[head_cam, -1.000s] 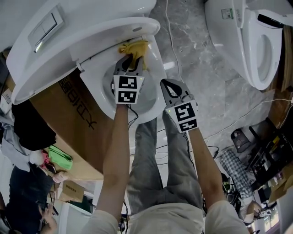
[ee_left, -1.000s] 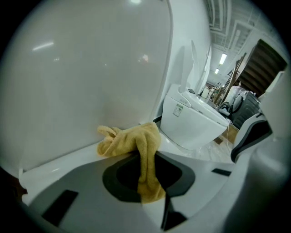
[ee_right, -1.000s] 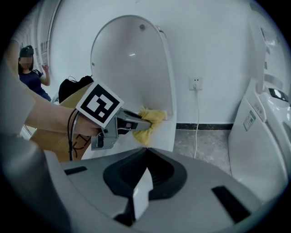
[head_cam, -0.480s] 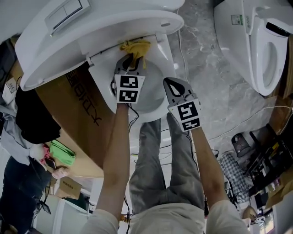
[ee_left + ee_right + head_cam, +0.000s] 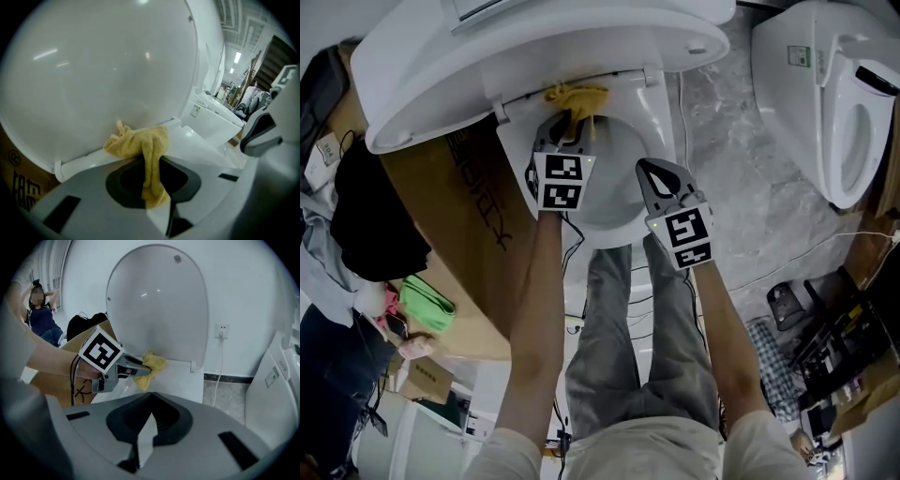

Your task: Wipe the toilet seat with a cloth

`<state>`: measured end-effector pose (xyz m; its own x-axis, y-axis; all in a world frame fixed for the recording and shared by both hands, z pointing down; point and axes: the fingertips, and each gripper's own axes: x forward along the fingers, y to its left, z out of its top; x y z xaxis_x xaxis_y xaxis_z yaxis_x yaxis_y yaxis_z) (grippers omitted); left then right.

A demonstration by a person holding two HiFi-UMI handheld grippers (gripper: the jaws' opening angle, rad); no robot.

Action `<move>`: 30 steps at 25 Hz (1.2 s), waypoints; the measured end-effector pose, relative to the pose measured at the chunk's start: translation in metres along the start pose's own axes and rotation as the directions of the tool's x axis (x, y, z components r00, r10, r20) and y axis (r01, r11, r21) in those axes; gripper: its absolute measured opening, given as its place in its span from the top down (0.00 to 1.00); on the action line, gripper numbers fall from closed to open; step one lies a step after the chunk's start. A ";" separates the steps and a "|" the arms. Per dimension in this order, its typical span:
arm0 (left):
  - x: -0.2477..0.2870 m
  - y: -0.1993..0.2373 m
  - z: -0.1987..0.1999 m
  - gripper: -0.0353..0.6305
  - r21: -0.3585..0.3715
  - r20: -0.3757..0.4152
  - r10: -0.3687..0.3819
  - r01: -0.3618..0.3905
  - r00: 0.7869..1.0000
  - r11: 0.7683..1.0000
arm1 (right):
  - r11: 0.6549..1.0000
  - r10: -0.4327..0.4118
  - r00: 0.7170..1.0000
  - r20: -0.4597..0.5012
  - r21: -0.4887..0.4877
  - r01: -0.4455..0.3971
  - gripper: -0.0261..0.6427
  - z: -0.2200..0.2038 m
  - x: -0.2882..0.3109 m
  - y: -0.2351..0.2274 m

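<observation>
A yellow cloth [image 5: 577, 97] lies bunched on the back of the white toilet seat [image 5: 652, 127], just under the raised lid [image 5: 487, 56]. My left gripper [image 5: 572, 127] is shut on the cloth, which hangs down between its jaws [image 5: 152, 187]. In the left gripper view the cloth [image 5: 140, 143] presses against the foot of the lid [image 5: 93, 70]. My right gripper [image 5: 650, 171] hovers over the bowl's right side, shut and holding nothing. From the right gripper view [image 5: 145, 427] I see the left gripper [image 5: 133, 366] with the cloth [image 5: 151, 365].
A second white toilet [image 5: 839, 103] stands at the right on the marble floor. A cardboard box [image 5: 478, 244] leans on the toilet's left side. Cables and gear lie at the lower right [image 5: 825, 347]. A person [image 5: 40, 310] sits at the far left. A wall socket [image 5: 221, 329] is behind.
My head view has shifted, so the toilet sits lower and further right in frame. The left gripper still holds the cloth at the seat's back; both grippers keep their places relative to the bowl.
</observation>
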<state>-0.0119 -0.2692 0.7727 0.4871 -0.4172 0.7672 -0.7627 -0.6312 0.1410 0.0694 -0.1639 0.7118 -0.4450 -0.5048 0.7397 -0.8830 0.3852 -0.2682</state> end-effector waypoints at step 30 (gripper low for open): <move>-0.063 0.078 -0.065 0.82 -0.166 -0.034 0.154 -0.157 0.988 0.973 | 0.989 0.094 0.995 -0.032 -0.110 -0.097 0.95 0.012 0.023 0.064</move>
<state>-0.1296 -0.2494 0.7761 0.3493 -0.4870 0.8005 -0.8899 -0.4400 0.1206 0.0004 -0.1606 0.7043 -0.5209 -0.4416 0.7305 -0.8139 0.5149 -0.2691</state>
